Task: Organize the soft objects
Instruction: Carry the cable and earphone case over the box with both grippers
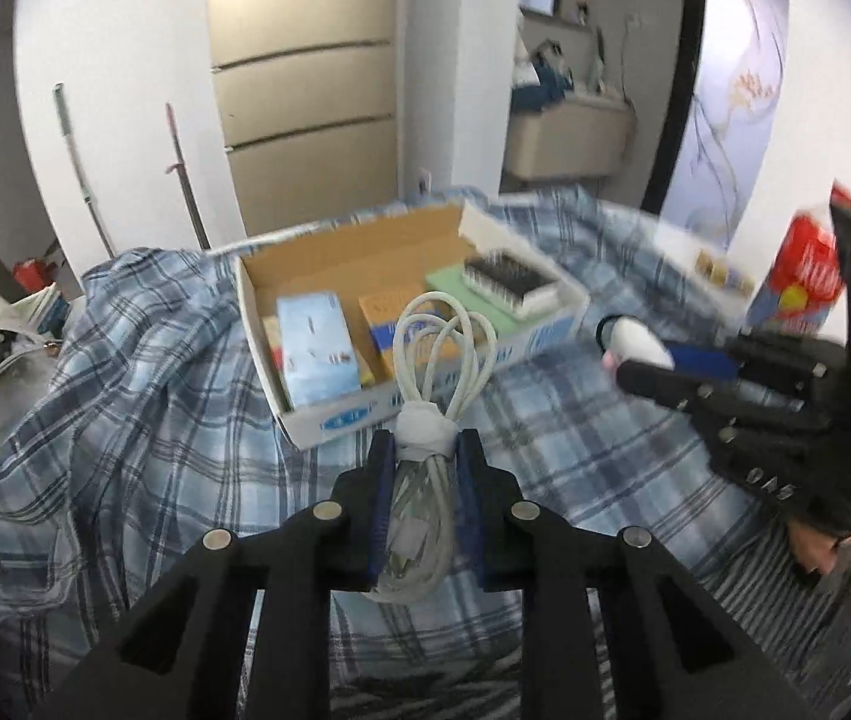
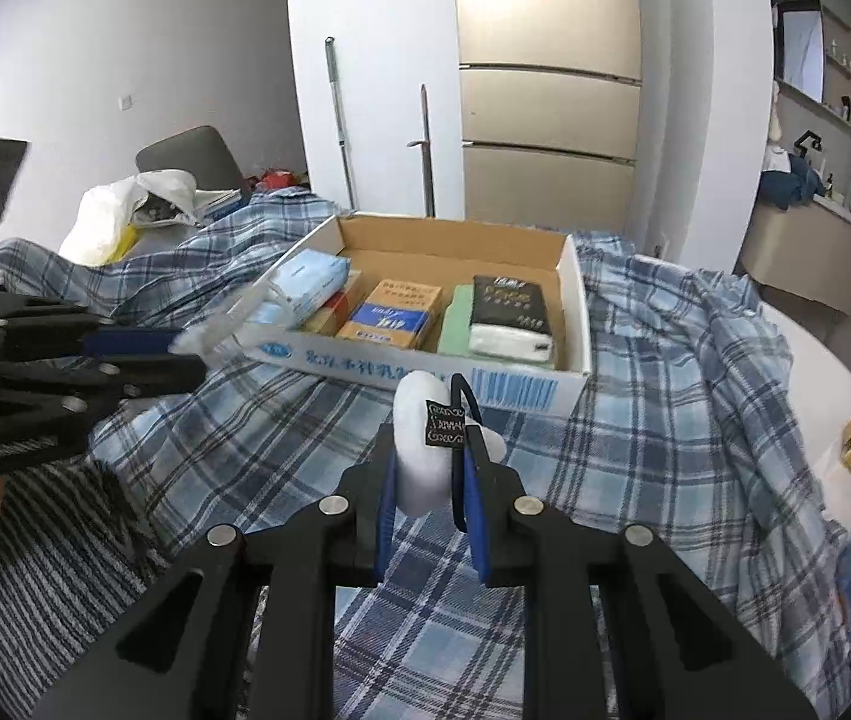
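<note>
Left gripper (image 1: 423, 450), bottom centre of its view, pinches our bundled white cable (image 1: 425, 420), loops rising toward the cardboard box (image 1: 329, 420) mid-frame. Right gripper (image 2: 430, 468) is clamped on a white soft pouch (image 2: 422, 444), lower centre, just before the box front.

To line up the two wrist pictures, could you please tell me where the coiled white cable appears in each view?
Left wrist: the cable sits at bottom centre, clamped in the left gripper, loops toward the box.
Right wrist: at far left, a blurred pale bundle at that gripper's tip.
Shared landmark: the box on the plaid cloth.
</note>
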Tool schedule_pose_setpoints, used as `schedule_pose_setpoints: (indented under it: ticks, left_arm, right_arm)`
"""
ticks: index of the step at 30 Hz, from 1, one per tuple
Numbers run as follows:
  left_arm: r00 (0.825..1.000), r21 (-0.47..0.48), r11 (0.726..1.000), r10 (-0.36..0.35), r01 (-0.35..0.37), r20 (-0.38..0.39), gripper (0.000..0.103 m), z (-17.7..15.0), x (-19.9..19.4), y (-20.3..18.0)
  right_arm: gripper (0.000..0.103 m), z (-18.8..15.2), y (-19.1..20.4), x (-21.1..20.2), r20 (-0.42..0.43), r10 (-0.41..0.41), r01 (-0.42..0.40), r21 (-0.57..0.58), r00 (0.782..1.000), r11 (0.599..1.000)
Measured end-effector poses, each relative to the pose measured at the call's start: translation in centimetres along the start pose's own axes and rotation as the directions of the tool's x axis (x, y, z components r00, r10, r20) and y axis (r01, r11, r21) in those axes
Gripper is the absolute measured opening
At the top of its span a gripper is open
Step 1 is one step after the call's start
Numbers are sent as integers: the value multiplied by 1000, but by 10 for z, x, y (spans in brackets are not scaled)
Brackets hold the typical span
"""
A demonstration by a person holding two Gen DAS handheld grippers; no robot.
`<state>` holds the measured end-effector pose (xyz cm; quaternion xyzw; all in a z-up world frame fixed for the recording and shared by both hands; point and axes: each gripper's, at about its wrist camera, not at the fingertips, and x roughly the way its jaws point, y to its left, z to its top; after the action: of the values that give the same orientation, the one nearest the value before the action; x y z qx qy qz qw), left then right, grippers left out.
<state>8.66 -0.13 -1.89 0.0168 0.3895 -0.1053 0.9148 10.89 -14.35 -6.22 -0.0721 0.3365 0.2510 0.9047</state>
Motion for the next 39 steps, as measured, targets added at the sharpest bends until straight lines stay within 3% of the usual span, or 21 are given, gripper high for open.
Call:
schedule_pose_setpoints:
  ticks: [5, 10, 17, 24, 26, 30, 33, 39]
  left_arm:
    - [997, -53, 998, 41, -38, 62, 22, 31, -21, 3]
    - [990, -123, 989, 92, -79, 106, 22, 72, -29, 7]
    - [979, -230, 970, 117, -77, 166, 22, 117, -29, 8]
    - [978, -250, 968, 77, -26, 196, 22, 123, 7, 8]
    - [975, -238, 970, 101, -51, 200, 22, 119, 21, 9]
    - [986, -278, 960, 68, -23, 151, 22, 107, 58, 21]
    - [991, -283, 958, 77, -44, 106, 22, 98, 80, 25]
    - [997, -287, 956, 66, -55, 27, 22, 84, 106, 28]
  right_arm:
    - [19, 29, 2, -16, 42, -56, 59, -59, 998, 997]
    - [19, 85, -9, -32, 72, -35, 34, 17, 997, 999]
    - [19, 146, -26, -25, 124, -6, -20, 203, 992, 979]
    - [19, 149, -30, 14, 98, -52, 32, 198, 994, 980]
    - [19, 141, -39, 28, 79, -70, 53, 205, 994, 977]
    - [19, 123, -52, 57, 24, -77, 70, 205, 997, 976]
    - [19, 116, -56, 73, -21, -91, 93, 179, 996, 979]
    - [19, 106, -71, 95, -81, -12, 30, 226, 997, 974]
